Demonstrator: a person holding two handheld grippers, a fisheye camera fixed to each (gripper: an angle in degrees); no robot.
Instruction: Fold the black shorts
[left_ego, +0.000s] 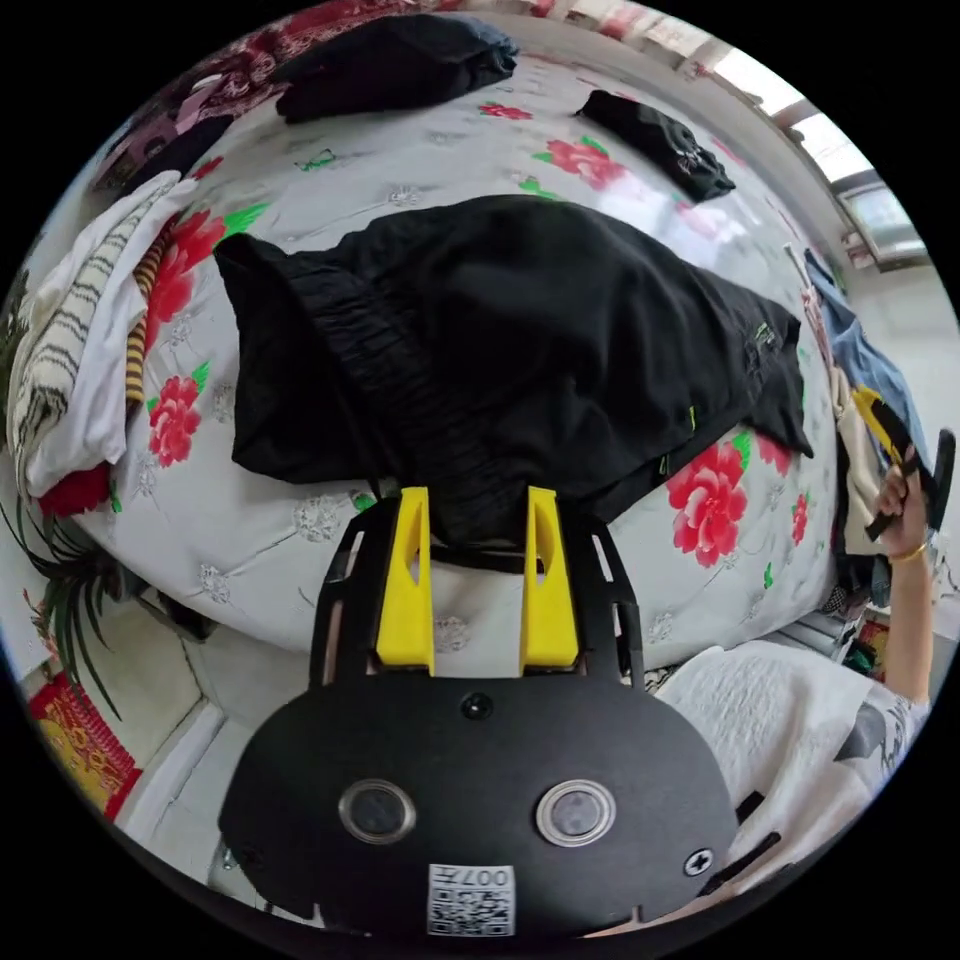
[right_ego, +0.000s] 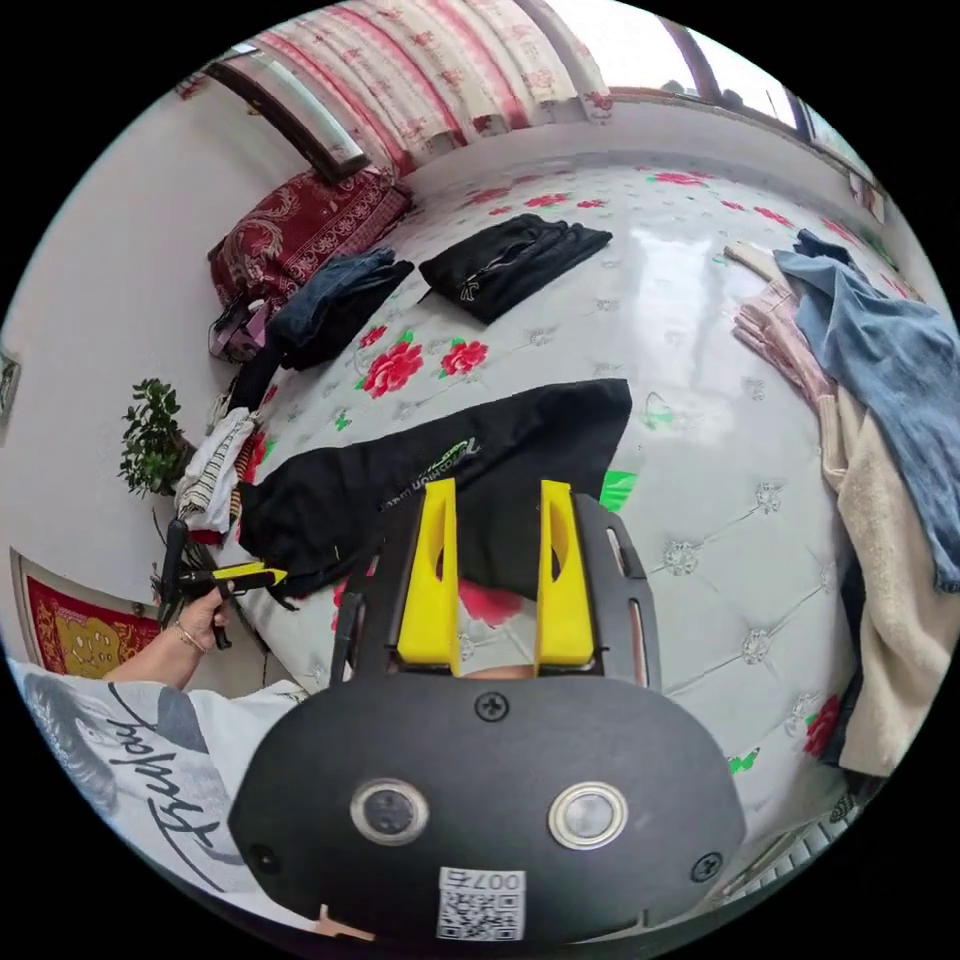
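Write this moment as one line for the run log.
black shorts: spread on bed | left gripper: open, jaws at waistband edge | right gripper: open, at shorts hem | fold: not begun

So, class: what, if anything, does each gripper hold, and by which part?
Neither clearly grips anything. The left gripper has open jaws at the black shorts' waistband edge; the right gripper is open over a leg hem.

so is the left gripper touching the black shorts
Touching. In the left gripper view, the left gripper has the waistband edge of the black shorts bunched between its open yellow jaws, the cloth lying against both inner faces.
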